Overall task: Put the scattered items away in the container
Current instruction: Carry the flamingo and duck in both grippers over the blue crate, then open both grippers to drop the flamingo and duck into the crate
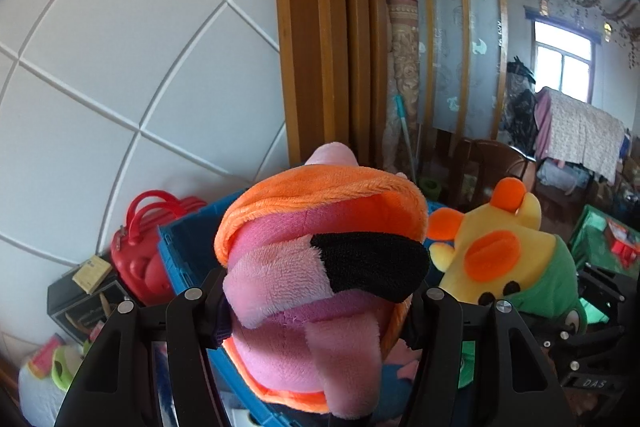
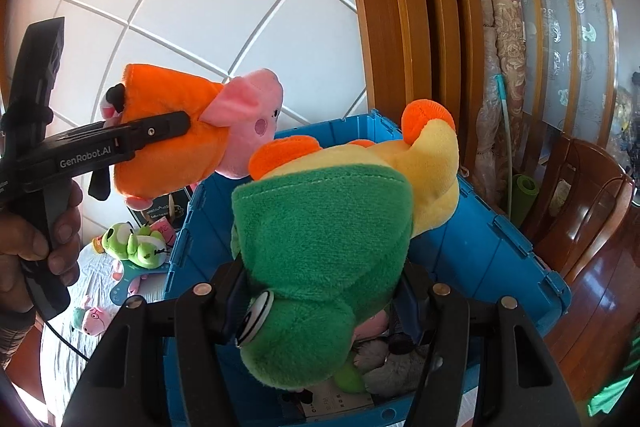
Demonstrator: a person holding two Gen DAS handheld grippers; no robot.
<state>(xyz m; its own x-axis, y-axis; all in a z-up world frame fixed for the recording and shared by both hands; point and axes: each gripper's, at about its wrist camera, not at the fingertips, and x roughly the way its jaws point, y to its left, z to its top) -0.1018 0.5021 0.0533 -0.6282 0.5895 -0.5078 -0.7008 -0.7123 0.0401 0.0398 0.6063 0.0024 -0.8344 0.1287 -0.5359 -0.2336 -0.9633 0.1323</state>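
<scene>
**Plush toys held over the blue crate**

Plush toys are hanging over the blue crate [image 2: 480, 251], one in each gripper. The left gripper [image 1: 316, 299] is clamping a pink pig plush in an orange dress [image 1: 320, 227]; its jaws are standing partly open with the toy's soft body squeezed between them, both pads pressing into the fabric. From the right wrist view, that pig is hovering above the crate's far left corner, its snout pointing toward the crate's middle, and a person's hand [image 2: 36, 247] is gripping the handle of that tool to the left of the crate.

The right gripper [image 2: 320, 303] is holding a yellow duck plush in a green frog suit [image 2: 332, 227]. Its jaws are likewise set partway open, closed onto the green body, with the duck's yellow head and orange beak pointing away toward the crate's far wall. The toy is sitting right above the crate's open top.

Inside the crate, below the duck, a grey furry toy [image 2: 396, 371] and a bit of pink plush are lying on the bottom.

Left of the crate, a green frog plush [image 2: 136, 243] and a small pink pig toy [image 2: 94, 319] are lying on a pale surface. A red toy case [image 1: 144, 251] is standing against the crate's left wall. Behind the crate, wooden slats [image 2: 400, 27] are rising, and a wooden chair [image 2: 592, 211] is standing to its right.
</scene>
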